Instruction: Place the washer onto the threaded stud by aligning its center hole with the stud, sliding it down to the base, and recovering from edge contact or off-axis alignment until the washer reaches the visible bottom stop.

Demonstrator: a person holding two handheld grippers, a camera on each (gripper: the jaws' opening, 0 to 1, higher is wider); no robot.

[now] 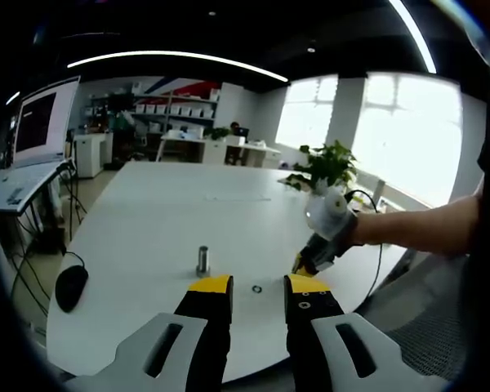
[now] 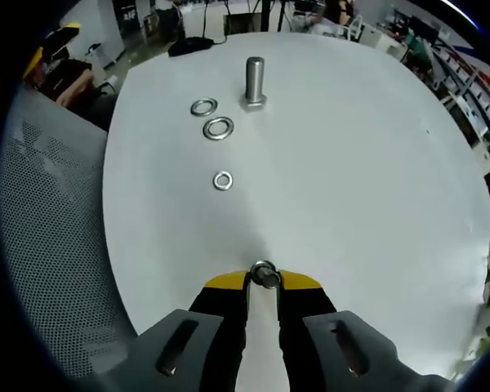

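Metal shines between the jaws of the right gripper (image 2: 265, 278). It is clenched on one washer (image 2: 265, 274), held at its yellow tips, low over the white table (image 2: 367, 163). The stud (image 2: 255, 80) stands upright far ahead of it on the table, well apart from the held washer.

I think the pick-up step is done and the carry step is in hand. Next, the washer must go over to the stud and sit flat above its top. Its hole must line up with the stud before it slides down to the base. If it tips or hits the edge, it will need a small wiggle to fix it.

Count the washers in the right gripper view: one in the jaws and three loose ones (image 2: 218, 128) lying flat on the table near the stud. That makes four. One stud.

In the left gripper view, the left gripper (image 1: 257, 287) is released, its jaws apart with nothing in them. It hangs above the table, back from the stud.
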